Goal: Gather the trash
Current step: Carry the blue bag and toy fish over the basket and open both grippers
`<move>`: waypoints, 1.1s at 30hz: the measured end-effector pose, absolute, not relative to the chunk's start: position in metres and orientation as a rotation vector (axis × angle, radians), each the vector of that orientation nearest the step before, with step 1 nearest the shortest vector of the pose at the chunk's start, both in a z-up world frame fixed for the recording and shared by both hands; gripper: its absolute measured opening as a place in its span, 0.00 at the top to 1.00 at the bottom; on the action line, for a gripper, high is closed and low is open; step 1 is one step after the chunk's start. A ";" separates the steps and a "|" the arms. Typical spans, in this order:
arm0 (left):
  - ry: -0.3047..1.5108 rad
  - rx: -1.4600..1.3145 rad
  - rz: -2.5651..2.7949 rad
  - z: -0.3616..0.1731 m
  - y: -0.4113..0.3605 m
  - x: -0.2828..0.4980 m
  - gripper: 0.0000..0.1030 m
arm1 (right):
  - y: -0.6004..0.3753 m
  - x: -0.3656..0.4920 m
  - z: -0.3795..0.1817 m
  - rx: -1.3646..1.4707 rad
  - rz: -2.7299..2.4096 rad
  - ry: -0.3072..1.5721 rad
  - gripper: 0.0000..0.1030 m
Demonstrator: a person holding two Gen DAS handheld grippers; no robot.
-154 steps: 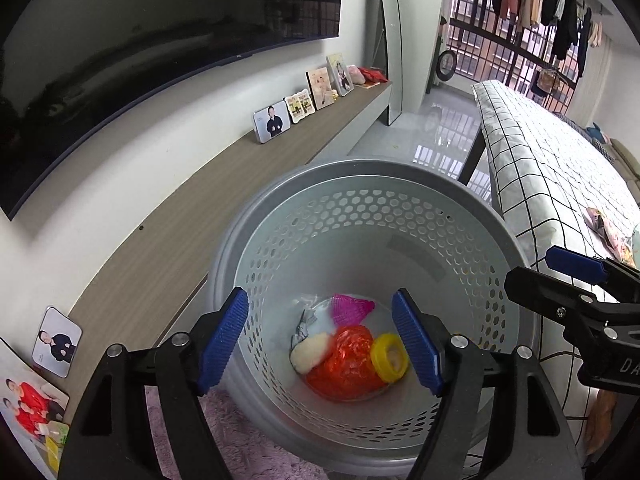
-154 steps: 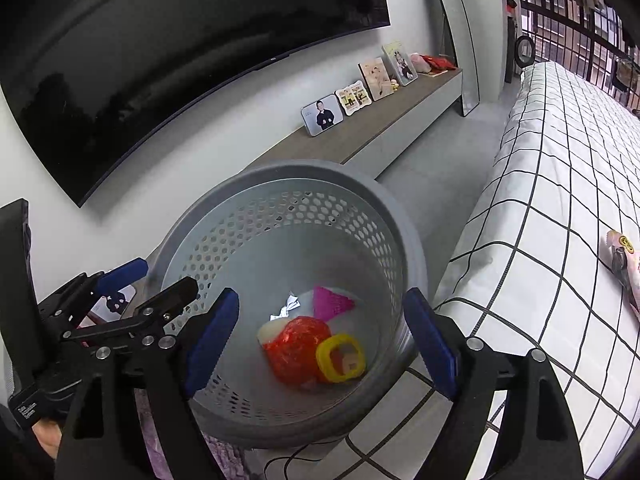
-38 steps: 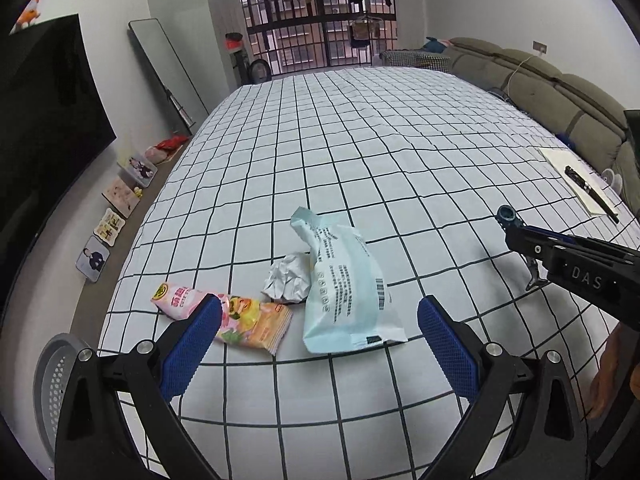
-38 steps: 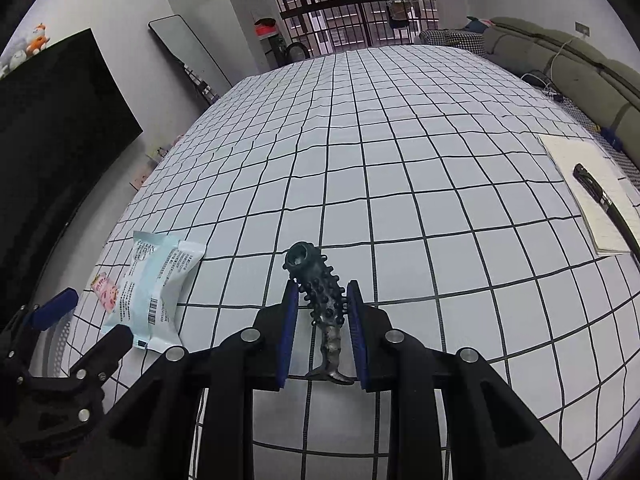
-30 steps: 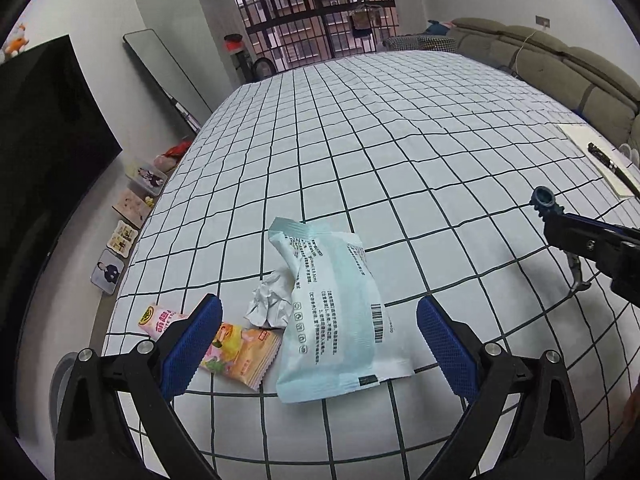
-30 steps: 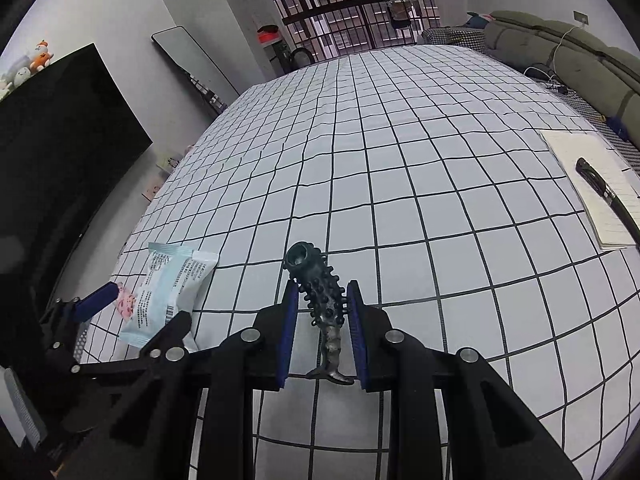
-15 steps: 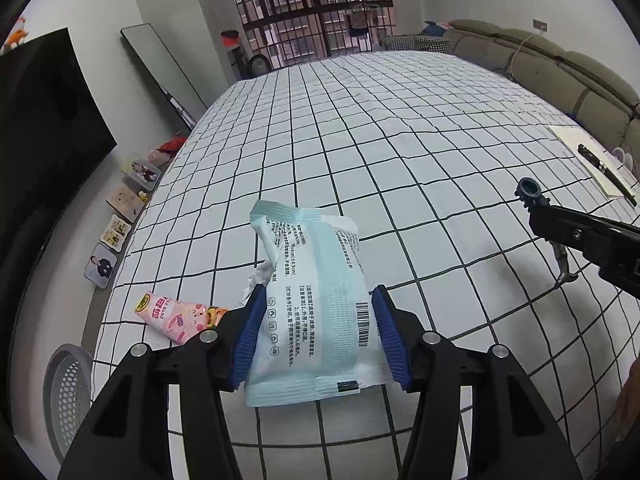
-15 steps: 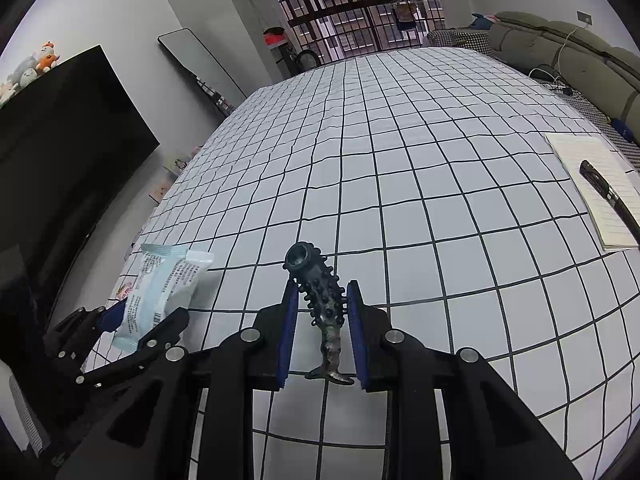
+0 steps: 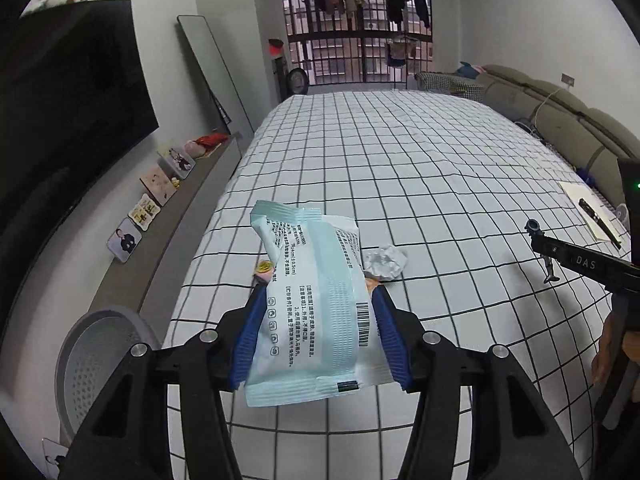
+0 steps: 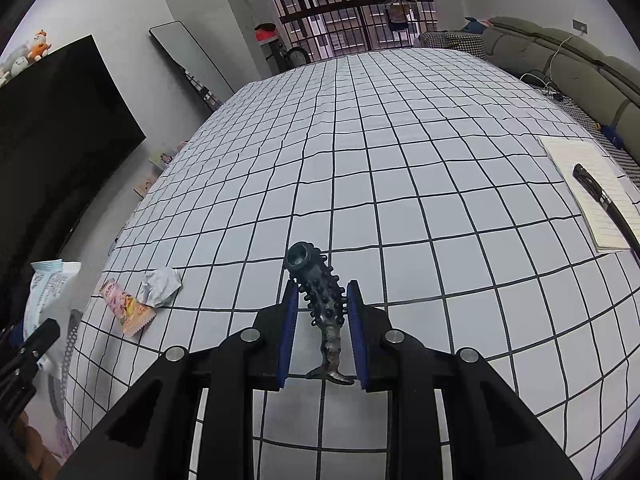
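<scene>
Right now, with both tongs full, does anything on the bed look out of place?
Yes. A crumpled paper ball and a pink snack wrapper still litter the checked bedsheet near its left edge. The right tongs grip a knobbly dark figurine, an odd pick beside the pale blue packet in the left tongs.

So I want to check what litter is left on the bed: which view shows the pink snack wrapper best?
The right wrist view: the pink snack wrapper lies fully exposed beside the crumpled paper. In the left wrist view the held pale blue packet hides nearly all of it.
</scene>
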State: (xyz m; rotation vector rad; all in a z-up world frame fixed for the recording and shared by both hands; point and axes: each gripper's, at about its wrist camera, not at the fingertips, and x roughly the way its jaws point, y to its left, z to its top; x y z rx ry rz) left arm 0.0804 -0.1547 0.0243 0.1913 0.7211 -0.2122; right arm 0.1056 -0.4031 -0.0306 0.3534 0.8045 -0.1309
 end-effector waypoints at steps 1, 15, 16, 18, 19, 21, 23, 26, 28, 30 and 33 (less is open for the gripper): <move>0.714 0.186 -0.202 0.028 -0.145 0.078 0.49 | -0.399 0.106 -0.029 0.344 -0.131 0.805 0.77; 0.667 0.095 -0.023 0.040 -0.020 0.061 0.49 | -0.259 0.111 0.004 0.242 0.088 0.802 0.77; 0.671 0.088 -0.010 0.038 -0.011 0.061 0.49 | -0.248 0.112 0.004 0.240 0.108 0.804 0.77; 0.679 0.075 0.016 0.034 0.007 0.060 0.49 | -0.221 0.116 0.004 0.227 0.158 0.813 0.77; 0.683 0.066 0.030 0.031 0.017 0.060 0.49 | -0.205 0.118 0.004 0.216 0.183 0.819 0.77; 0.691 0.055 0.048 0.026 0.033 0.058 0.49 | -0.179 0.122 0.004 0.199 0.224 0.825 0.77; 0.710 0.037 0.064 0.019 0.050 0.059 0.49 | -0.155 0.127 0.005 0.186 0.265 0.829 0.77; 0.740 0.026 0.095 0.008 0.074 0.058 0.49 | -0.119 0.136 0.004 0.168 0.328 0.839 0.77; 0.760 0.020 0.117 0.000 0.090 0.059 0.49 | -0.097 0.141 0.002 0.155 0.367 0.849 0.77; 0.776 0.008 0.134 -0.006 0.106 0.059 0.49 | -0.073 0.148 0.000 0.138 0.404 0.861 0.77; 0.803 -0.020 0.161 -0.016 0.129 0.063 0.49 | -0.041 0.159 -0.006 0.111 0.454 0.890 0.77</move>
